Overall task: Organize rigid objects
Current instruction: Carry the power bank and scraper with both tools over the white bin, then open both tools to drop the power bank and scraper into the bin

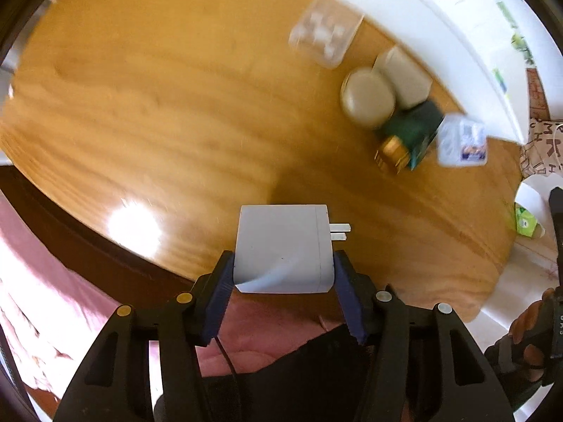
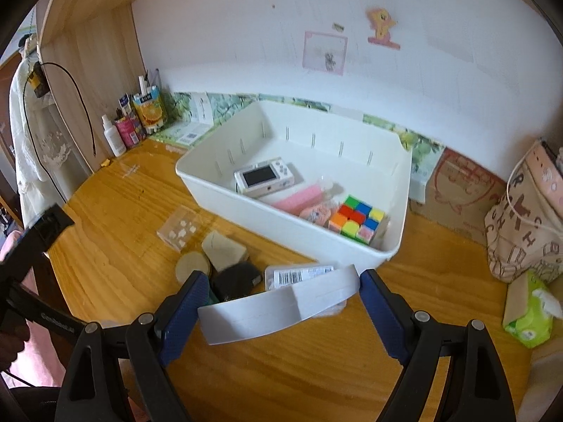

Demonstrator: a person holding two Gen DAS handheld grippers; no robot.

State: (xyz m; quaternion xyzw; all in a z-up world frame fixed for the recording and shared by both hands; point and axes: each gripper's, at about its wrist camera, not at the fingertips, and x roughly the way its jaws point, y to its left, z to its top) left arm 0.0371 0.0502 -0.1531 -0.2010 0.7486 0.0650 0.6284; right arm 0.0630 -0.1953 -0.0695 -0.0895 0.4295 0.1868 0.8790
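Grip on the white square plug-in charger (image 1: 283, 249) is shallow: your left gripper (image 1: 283, 274) clamps only its rear, so tilting could drop it. Your right gripper (image 2: 279, 302) clamps a white flat plastic box (image 2: 278, 307) by its ends.

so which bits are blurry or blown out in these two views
Left wrist view: the charger in the tongs is sharp, but the table and the items near the bin are motion-smeared; a glare patch burns out near the table edge. Right wrist view: mostly sharp, evenly lit, the cube crisp; the fisheye bends the white strip.
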